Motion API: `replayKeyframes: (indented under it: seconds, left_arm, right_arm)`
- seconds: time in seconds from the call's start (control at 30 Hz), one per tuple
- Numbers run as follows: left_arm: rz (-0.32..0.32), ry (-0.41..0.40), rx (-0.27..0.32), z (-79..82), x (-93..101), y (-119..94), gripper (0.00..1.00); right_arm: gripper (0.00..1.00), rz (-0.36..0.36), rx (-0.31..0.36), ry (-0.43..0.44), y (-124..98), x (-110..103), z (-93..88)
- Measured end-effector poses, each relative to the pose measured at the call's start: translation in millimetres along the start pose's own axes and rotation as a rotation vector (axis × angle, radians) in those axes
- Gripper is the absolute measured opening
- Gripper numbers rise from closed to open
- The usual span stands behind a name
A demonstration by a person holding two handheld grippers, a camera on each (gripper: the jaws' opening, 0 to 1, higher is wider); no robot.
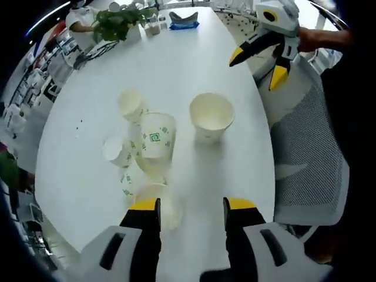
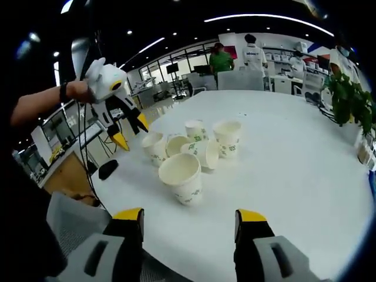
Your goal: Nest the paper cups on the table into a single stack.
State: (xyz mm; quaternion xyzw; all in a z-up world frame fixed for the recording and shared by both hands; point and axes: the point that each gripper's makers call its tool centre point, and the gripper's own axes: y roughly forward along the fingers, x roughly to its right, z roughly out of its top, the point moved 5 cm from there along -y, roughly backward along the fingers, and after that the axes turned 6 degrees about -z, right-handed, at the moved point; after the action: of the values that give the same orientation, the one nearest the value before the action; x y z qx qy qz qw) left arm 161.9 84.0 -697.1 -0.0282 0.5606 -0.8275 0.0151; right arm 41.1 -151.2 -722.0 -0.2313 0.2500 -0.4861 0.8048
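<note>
White tabletop (image 1: 194, 70) carries the paper cups (image 2: 200, 147): a cluster at centre, several tipped, one upright cup (image 1: 211, 116) at 3 o'clock of it. Potted plant (image 1: 120, 22) at 11 o'clock, far edge. Left gripper (image 1: 191, 210) and right gripper (image 2: 188, 222): jaws wide apart, holding nothing.
</note>
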Motion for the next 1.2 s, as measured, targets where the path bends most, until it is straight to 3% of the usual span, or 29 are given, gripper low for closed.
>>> replayKeyframes:
  seconds: [0.17,0.47,0.87,1.2]
  left_arm:
    - [0.023,-0.069,0.050,-12.7,-7.2,4,0.40]
    - [0.048,-0.231,0.176,-17.1,-14.0,21,0.40]
    - [0.045,-0.282,0.151,-32.5,-24.6,50,0.36]
    - [0.044,-0.302,0.133,-32.2,-24.9,63,0.31]
  right_arm:
    - [0.62,0.002,0.004,0.001,0,-3,2.7]
    - [0.62,0.003,0.001,0.005,-3,-8,0.8]
    - [0.69,0.004,0.010,-0.002,-10,-10,2.8]
    - [0.75,0.011,0.022,-0.001,-21,-20,2.7]
